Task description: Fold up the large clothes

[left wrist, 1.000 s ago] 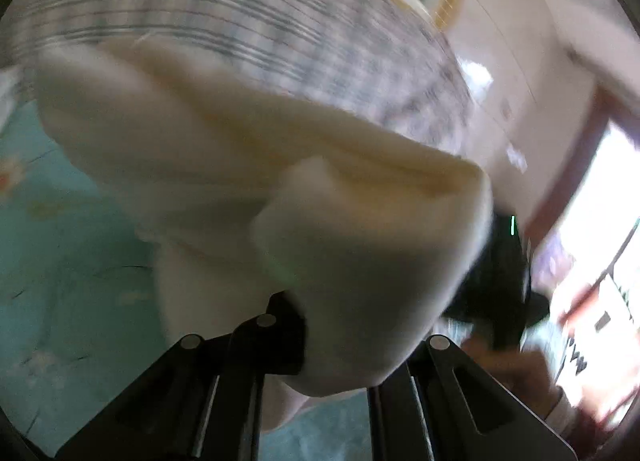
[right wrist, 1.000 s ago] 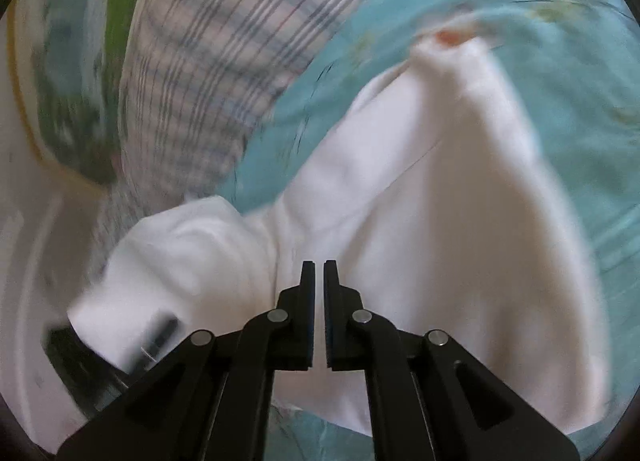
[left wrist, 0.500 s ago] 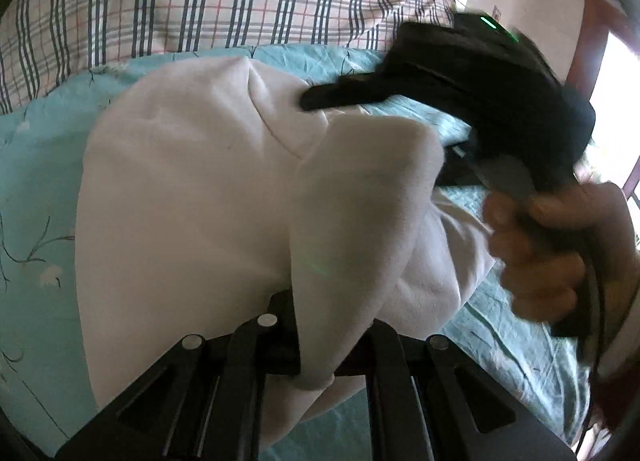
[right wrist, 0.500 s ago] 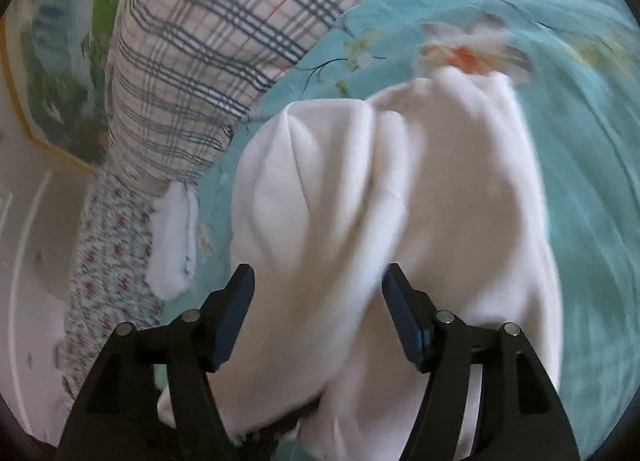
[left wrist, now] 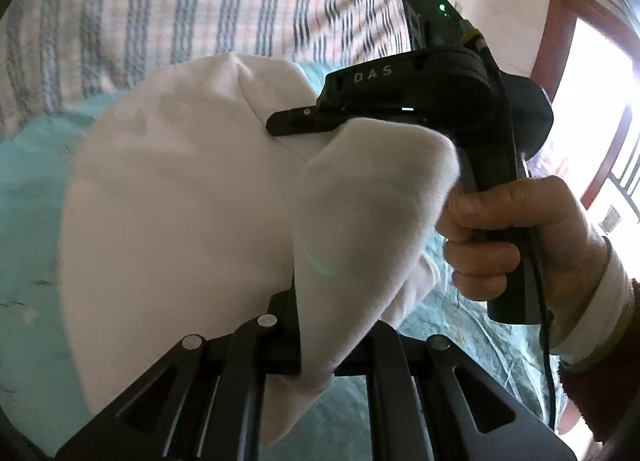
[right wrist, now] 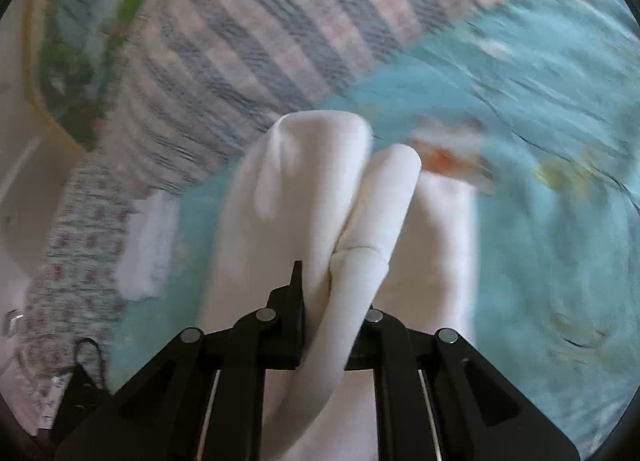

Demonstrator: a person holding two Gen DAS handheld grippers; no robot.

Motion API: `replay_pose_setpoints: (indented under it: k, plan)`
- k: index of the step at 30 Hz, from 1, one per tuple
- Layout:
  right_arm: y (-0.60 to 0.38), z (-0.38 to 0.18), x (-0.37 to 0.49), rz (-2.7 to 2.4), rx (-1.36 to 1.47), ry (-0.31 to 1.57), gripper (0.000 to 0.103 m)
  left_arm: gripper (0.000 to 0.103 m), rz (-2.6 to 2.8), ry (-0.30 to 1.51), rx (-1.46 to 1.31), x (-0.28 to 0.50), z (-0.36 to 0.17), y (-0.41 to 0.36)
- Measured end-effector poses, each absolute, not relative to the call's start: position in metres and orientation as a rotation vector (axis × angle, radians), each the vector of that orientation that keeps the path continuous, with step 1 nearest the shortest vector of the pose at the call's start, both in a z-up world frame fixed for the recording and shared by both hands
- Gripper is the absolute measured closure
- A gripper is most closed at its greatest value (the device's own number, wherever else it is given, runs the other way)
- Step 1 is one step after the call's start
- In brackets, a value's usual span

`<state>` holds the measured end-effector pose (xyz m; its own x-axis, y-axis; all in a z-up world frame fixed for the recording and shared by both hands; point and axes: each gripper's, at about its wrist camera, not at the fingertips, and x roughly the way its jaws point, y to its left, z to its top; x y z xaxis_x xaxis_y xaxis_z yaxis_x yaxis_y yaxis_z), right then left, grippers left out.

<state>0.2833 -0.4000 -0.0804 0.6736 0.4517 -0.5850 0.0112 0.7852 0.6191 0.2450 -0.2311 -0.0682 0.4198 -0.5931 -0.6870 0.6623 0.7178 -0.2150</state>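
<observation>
teal bedspread (right wrist: 540, 109), plaid quilt (left wrist: 160, 13), bright window (left wrist: 600, 109)

Plaid pillow (right wrist: 280, 29) close behind; open teal bedspread (right wrist: 540, 201) rightward.

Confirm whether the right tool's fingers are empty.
No, the right tool is shut on a fold of the white garment.

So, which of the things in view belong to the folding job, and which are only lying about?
Part of the job:
- white garment, on the teal bedsheet
- left hand-held gripper, shut on a fold of it
- right hand-held gripper, shut on another fold

Only lying about:
- plaid blanket
- small white folded cloth
- floral fabric
</observation>
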Motion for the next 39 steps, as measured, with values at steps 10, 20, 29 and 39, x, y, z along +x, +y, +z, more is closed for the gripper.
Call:
replay_pose_setpoints:
  k: [10,20,29,39]
  plan:
    - [-0.415,-0.124,0.285,0.212,0.704,0.856,0.083,0.093,-0.81,0.893,0.075,0.25,-0.086,-0.236]
    - [-0.417,-0.084,0.244,0.14,0.61,0.806,0.025,0.036,-0.809,0.887,-0.07,0.197,-0.048,-0.174]
    - [-0.411,-0.107,0.244,0.172,0.625,0.902,0.024,0.016,-0.6,0.987,-0.343,0.254,-0.063,-0.09]
    - [-0.41,-0.115,0.252,0.232,0.676,0.917,0.024,0.016,-0.674,1.161,-0.497,0.316,-0.11,-0.1]
